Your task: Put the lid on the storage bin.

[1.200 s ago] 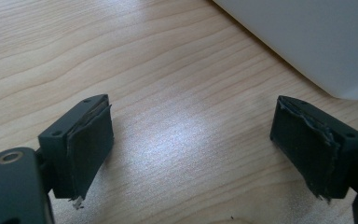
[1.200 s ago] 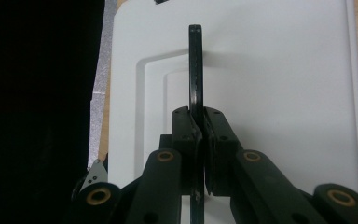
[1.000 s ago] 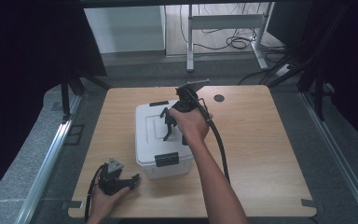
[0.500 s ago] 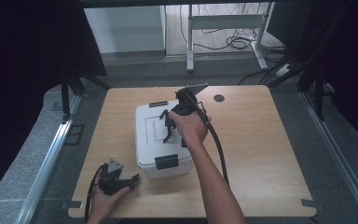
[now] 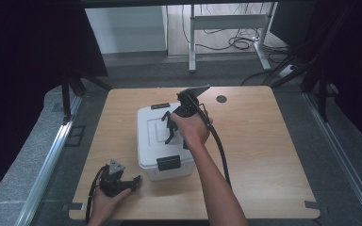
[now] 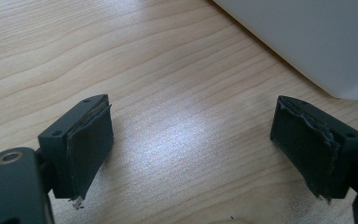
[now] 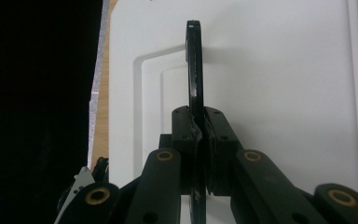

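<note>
A: Right tongs (image 7: pixel 199 140)?
B: Clamped tight on the black handle (image 7: pixel 195 70) of the white box lid (image 5: pixel 153 129). Pads pinch the thin strap from both sides, no gap.
A: Handle orientation?
B: Stands upright off the lid, a flat black band seen edge-on. In the right gripper view its long axis runs straight away from the tongs along the lid.
A: Box?
B: White plastic box (image 5: pixel 169 172), smooth, rounded corners, lid with a raised rectangular panel. Black latch (image 5: pixel 168 163) on the near side. Sits mid-tabletop (image 5: pixel 264 141), light wood grain.
A: Left tongs (image 6: pixel 191 149)?
B: Wide open, nothing between the pads, resting low over the tabletop at the near left, box corner (image 6: pixel 345 56) just beyond. Pad rubber is frayed at the edges.
</note>
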Tool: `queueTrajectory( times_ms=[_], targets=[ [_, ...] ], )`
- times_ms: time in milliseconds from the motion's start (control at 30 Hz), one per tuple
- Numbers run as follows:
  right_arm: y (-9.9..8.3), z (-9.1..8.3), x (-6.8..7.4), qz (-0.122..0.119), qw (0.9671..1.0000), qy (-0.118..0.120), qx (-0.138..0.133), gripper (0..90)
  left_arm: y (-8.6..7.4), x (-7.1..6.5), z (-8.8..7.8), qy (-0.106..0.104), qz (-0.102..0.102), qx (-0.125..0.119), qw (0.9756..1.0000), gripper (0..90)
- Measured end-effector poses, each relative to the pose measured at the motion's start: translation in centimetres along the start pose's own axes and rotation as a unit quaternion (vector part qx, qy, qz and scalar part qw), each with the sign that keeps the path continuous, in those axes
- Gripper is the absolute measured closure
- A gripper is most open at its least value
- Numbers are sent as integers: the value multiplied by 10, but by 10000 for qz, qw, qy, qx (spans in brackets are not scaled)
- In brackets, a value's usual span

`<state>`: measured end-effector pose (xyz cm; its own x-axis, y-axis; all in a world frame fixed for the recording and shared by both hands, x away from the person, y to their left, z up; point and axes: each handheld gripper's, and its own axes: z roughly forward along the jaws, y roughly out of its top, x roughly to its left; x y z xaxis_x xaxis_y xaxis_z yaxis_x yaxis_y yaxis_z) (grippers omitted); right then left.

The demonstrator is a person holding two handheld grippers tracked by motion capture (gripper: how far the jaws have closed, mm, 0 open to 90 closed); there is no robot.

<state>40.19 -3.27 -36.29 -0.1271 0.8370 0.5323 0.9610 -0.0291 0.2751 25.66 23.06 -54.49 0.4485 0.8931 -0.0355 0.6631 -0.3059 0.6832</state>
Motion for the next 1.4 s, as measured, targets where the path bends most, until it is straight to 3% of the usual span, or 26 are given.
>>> queueTrajectory(
  times_ms=[200,333,533,667,867,1033,1200,1400],
  targets=[
    [1,3,-2,-49,10000,49,61,824,0,0,0,1,0,0,10000,129],
    [0,2,-3,-206,9997,88,40,761,0,0,0,1,0,1,10000,129],
    [-4,-8,-9,-606,9973,234,-353,505,0,0,0,-3,0,2,10000,129],
    [-9,-17,-19,-867,9935,411,-611,434,0,0,0,-2,17,3,10000,129],
    [-17,-36,-41,-1211,9855,664,-985,409,0,0,0,-3,18,5,10000,129],
    [-31,-50,-63,-1321,9819,746,-1130,409,0,0,0,-1,19,8,10000,129],
    [-45,-66,-88,-1308,9776,763,-1464,410,0,0,0,-3,20,9,10000,129],
    [-59,-81,-124,-1177,9751,885,-1658,409,0,0,0,2,19,-3,10000,129]
  ],
)
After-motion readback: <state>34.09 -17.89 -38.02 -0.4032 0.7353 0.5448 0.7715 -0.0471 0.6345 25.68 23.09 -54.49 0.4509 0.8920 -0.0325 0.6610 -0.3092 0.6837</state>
